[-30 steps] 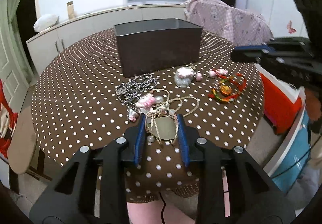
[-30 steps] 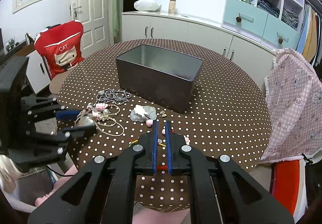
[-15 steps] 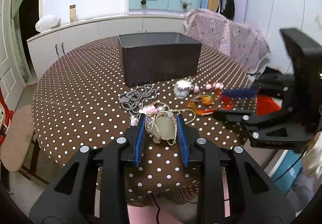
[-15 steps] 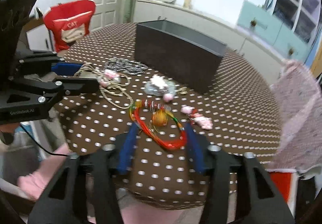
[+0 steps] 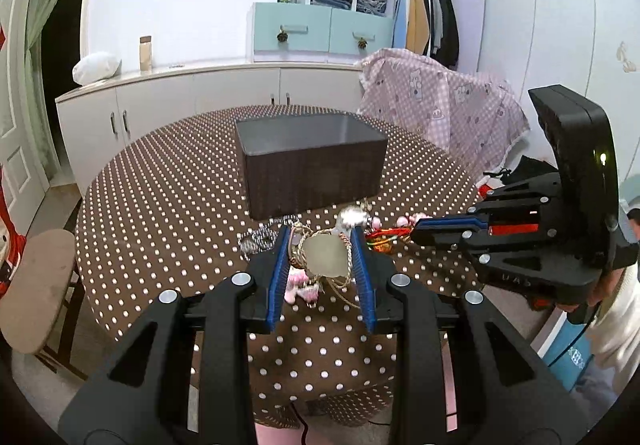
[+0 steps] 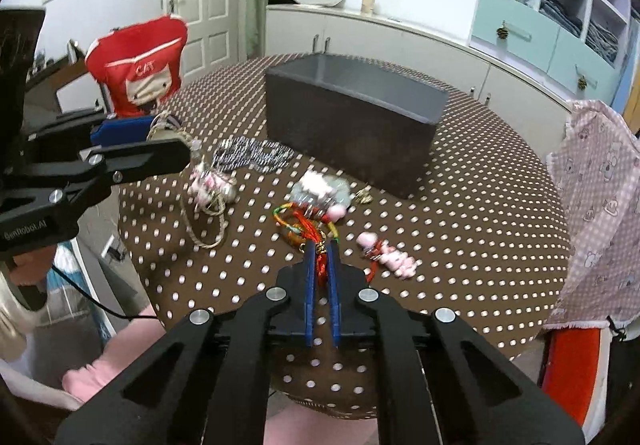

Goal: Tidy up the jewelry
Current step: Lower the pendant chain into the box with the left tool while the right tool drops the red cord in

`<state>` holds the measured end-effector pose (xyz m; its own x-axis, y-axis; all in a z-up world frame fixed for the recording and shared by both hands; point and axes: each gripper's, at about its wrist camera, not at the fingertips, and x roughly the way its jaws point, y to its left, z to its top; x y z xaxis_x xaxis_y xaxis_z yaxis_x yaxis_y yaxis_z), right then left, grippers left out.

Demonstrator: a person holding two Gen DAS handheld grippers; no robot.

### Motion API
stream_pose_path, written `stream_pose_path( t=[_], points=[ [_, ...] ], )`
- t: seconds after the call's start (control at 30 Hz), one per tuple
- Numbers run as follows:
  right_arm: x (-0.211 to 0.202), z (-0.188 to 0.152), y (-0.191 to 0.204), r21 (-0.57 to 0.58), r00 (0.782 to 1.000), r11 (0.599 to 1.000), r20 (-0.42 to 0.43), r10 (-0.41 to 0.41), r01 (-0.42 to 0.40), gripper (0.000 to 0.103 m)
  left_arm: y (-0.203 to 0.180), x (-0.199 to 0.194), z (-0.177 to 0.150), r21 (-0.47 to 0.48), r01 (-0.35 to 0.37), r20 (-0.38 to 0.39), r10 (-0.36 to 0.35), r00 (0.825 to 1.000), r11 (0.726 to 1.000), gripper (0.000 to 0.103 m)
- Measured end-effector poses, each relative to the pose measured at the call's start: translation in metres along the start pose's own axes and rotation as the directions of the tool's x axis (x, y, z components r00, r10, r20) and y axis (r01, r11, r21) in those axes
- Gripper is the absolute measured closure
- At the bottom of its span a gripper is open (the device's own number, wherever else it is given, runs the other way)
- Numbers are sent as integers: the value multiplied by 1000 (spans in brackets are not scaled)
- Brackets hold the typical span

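My left gripper (image 5: 320, 235) is shut on a pale disc pendant (image 5: 324, 255) on a twisted rope necklace, lifted above the table; pink charms (image 5: 298, 285) hang from its cord. The necklace trails down in the right wrist view (image 6: 204, 201). My right gripper (image 6: 321, 245) is shut on the red and multicoloured cord bracelet (image 6: 306, 223), which lies partly on the table. A dark open box (image 5: 312, 161) stands at the table's middle, also seen in the right wrist view (image 6: 352, 121).
On the brown polka-dot tablecloth (image 6: 460, 213) lie a grey bead chain (image 6: 250, 157), a clear pink-topped ornament (image 6: 320, 187) and a pink charm string (image 6: 386, 253). A red-covered chair (image 6: 138, 65) stands left; a pink-draped chair (image 5: 440, 105) stands right.
My left gripper has lifted the pendant necklace off the table. My right gripper, open around the red bracelet half a second ago, has shut on its cord.
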<state>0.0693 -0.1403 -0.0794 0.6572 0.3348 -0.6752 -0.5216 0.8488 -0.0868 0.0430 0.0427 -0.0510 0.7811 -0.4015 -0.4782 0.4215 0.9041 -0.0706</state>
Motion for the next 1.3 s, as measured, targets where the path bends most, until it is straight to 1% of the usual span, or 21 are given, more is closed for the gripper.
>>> stream_pose_path(
  t=[0.33, 0.57, 0.73, 0.9, 1.3],
  points=[
    [-26, 28, -11, 23, 996, 1000, 82, -17, 15, 99, 0, -6, 30, 6, -35, 68, 35, 997, 999, 73],
    [-36, 49, -15, 31, 991, 999, 130, -38, 34, 99, 3, -6, 48, -15, -38, 98, 40, 994, 999, 73],
    [-38, 60, -21, 44, 987, 998, 152, -46, 40, 99, 6, -4, 61, -30, -36, 115, 39, 993, 999, 73],
    [-39, 65, -23, 56, 985, 997, 160, -58, 50, 99, 9, -2, 67, -46, -14, 111, 19, 994, 999, 73],
    [-40, 90, -36, 83, 980, 994, 178, -88, 74, 99, 9, 3, 99, -47, -26, 135, 32, 990, 999, 73]
  ],
)
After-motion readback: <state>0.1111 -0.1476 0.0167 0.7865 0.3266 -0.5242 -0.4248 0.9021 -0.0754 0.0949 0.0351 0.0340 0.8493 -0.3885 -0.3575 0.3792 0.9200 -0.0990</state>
